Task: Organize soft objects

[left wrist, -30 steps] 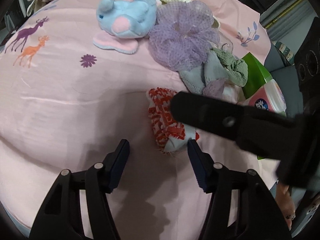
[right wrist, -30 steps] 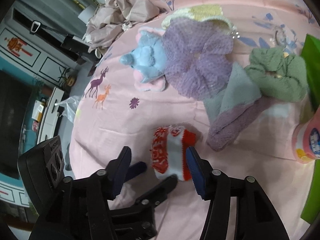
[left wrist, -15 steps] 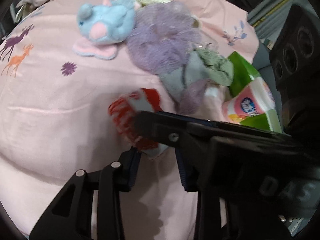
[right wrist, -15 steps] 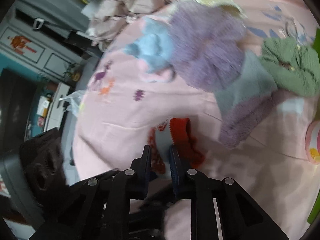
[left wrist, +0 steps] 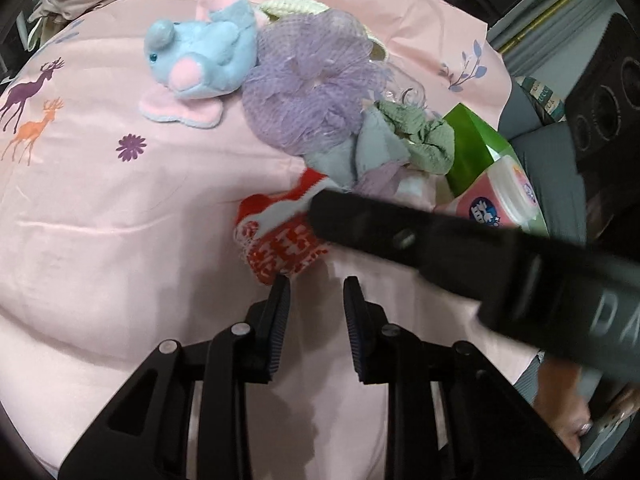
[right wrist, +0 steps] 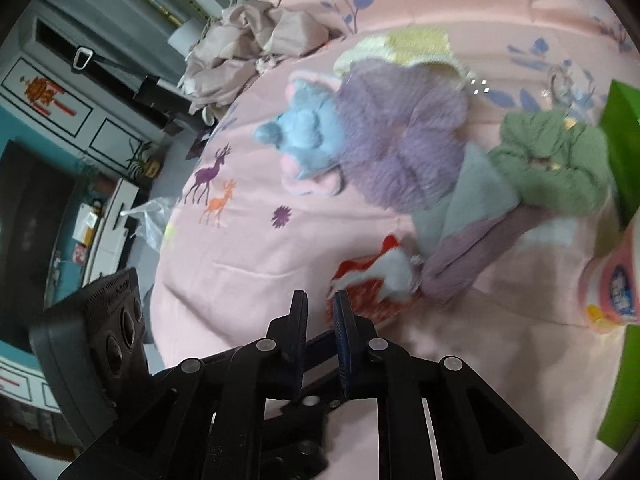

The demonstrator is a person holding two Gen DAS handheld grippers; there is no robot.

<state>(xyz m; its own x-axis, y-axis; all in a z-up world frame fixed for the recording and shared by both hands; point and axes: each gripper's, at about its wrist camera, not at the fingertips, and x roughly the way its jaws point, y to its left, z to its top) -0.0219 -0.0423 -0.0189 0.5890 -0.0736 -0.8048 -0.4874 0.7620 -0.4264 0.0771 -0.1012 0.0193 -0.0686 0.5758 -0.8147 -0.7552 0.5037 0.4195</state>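
Note:
A red-and-white sock (left wrist: 280, 240) lies on the pink bedsheet (left wrist: 100, 240). My right gripper (left wrist: 320, 204) reaches in from the right. Its narrow jaws are still closing and pinch the sock's (right wrist: 372, 280) near edge, while most of the sock sits right of the right gripper (right wrist: 320, 298). My left gripper (left wrist: 316, 280) is just in front of the sock. Its jaws are closing with only sheet between them, and the left fingertip (left wrist: 282, 284) touches the sock. Behind lie a blue plush toy (left wrist: 200, 60), a purple mesh pouf (left wrist: 312, 80), a grey cloth (left wrist: 360, 152) and a green scrunchie (left wrist: 424, 136).
A green bag (left wrist: 472, 144) and a pink wipes tub (left wrist: 500, 200) stand at the right edge of the bed. A purple cloth (right wrist: 472, 256) touches the sock. Crumpled beige fabric (right wrist: 256, 40) lies at the far side. A person's hand (left wrist: 568, 428) shows at the lower right.
Both grippers narrowed from wide open. The right one closed around the sock, which shifted toward the grey and purple cloths and changed shape. The left fingers drew together in front of it.

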